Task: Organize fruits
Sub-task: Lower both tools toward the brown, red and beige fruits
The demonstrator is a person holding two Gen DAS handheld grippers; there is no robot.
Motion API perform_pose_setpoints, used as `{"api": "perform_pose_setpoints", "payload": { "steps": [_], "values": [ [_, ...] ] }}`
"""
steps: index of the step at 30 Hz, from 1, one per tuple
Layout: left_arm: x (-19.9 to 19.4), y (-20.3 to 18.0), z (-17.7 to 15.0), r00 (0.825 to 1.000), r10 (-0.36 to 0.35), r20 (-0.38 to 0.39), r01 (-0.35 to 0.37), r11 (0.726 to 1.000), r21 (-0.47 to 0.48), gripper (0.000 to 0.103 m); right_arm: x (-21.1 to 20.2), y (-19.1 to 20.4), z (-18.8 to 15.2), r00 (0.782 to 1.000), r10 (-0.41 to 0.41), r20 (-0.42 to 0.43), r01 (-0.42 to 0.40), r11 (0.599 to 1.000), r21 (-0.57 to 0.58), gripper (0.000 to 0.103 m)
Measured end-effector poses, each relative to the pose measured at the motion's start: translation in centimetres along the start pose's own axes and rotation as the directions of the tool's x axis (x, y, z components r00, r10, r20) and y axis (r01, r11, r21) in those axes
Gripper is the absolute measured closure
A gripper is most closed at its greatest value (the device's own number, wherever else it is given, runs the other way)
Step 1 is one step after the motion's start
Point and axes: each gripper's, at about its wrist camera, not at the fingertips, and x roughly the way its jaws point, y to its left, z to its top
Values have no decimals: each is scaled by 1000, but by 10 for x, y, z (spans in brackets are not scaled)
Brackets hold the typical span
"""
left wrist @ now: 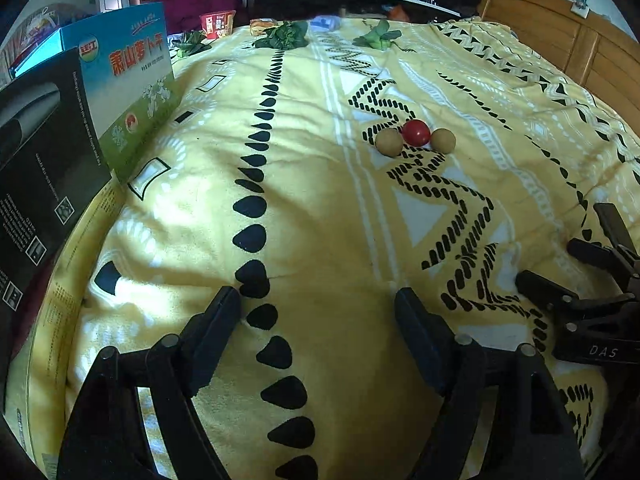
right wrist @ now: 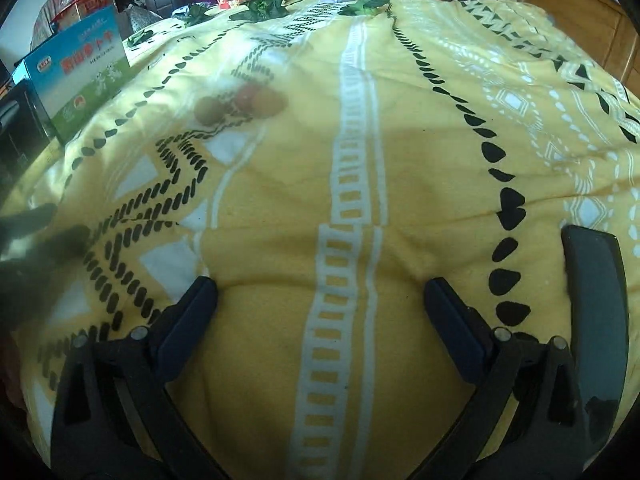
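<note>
Three small fruits are being kept bunched in a touching row on the yellow blanket [left wrist: 304,200] of the bed: a red fruit [left wrist: 416,132] between two tan fruits [left wrist: 389,142], apparently already gathered. Well short of the red fruit, the left gripper [left wrist: 320,312] and right gripper [right wrist: 320,300] are being held spread, gripping nothing.
</note>
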Motion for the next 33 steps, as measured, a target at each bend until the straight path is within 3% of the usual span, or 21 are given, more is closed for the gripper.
{"api": "perform_pose_setpoints", "payload": {
  "steps": [5, 13, 33],
  "values": [
    [4, 6, -1, 1000, -13, 3, 13, 1000, -24, 13, -1, -2, -5, 1000, 1, 0, -1, 1000, 2, 0],
    [2, 11, -6, 998, -50, 25, 51, 998, -42, 11, 0, -1, -3, 1000, 0, -1, 0, 1000, 2, 0],
    [5, 9, -6, 999, -41, 22, 41, 999, -28, 9, 1, -1, -2, 1000, -1, -2, 1, 1000, 1, 0]
  ]
}}
